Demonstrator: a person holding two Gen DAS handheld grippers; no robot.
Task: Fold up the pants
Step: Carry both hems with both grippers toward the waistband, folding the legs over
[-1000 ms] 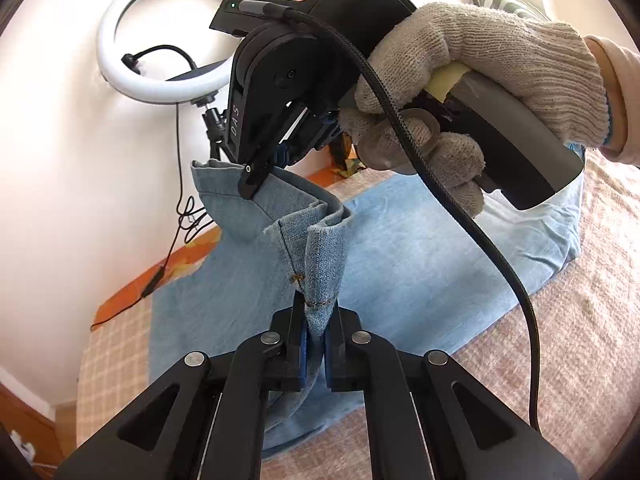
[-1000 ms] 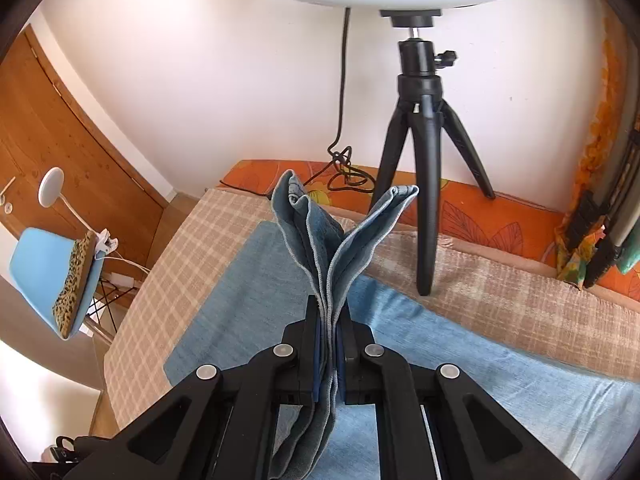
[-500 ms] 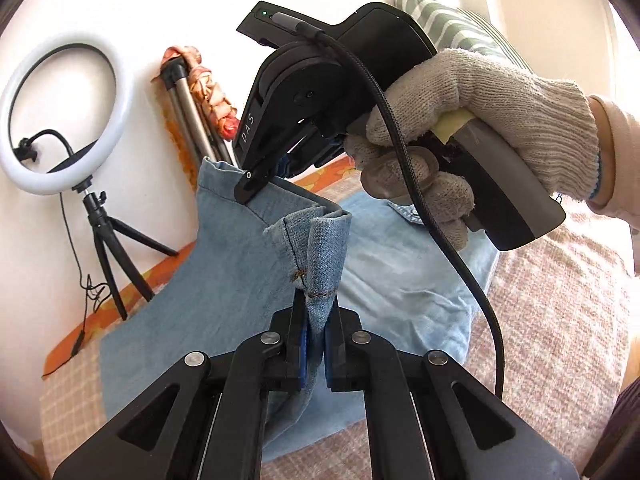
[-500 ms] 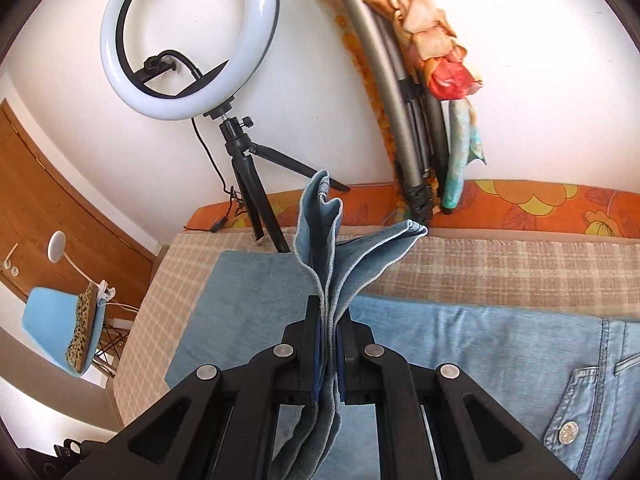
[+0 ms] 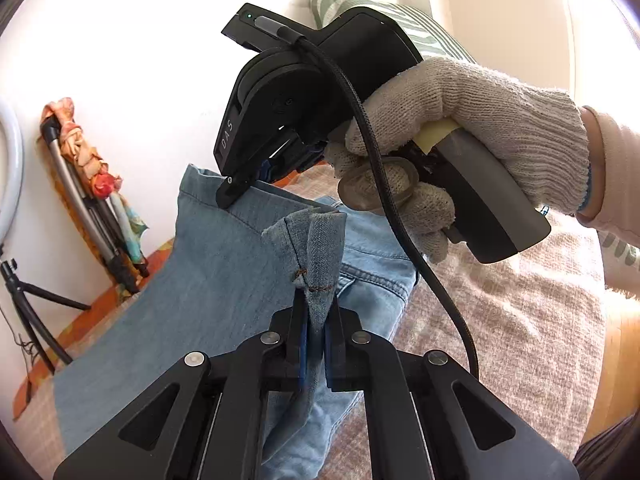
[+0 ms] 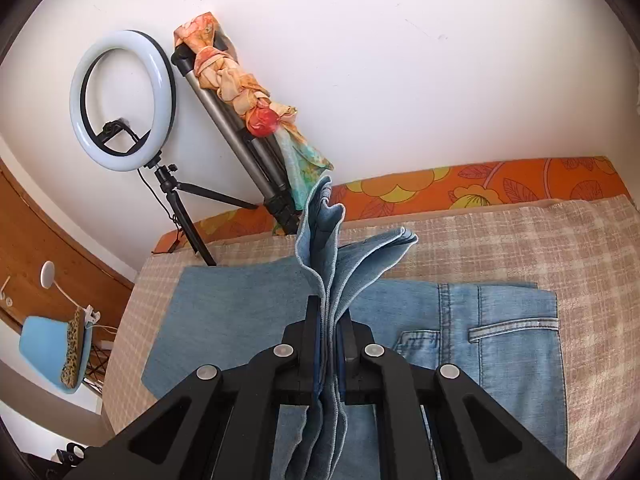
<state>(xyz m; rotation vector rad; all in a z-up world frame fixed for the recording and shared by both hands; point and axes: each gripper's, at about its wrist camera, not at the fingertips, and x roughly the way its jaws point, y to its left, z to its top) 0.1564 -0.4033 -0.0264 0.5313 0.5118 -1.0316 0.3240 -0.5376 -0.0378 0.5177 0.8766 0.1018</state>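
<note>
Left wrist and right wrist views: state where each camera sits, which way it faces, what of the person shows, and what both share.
Left wrist: sits on the left gripper, looks along its jaws shut on a pants hem, across the bed toward the gloved right hand holding the right gripper.
Right wrist: sits on the right gripper, jaws shut on layered hems, faces the wall, ring light and folded tripod; no hand visible.
Shared: the pants, the plaid bed cover, the tripod.

"DAS" on right gripper (image 5: 244, 184) housing
</note>
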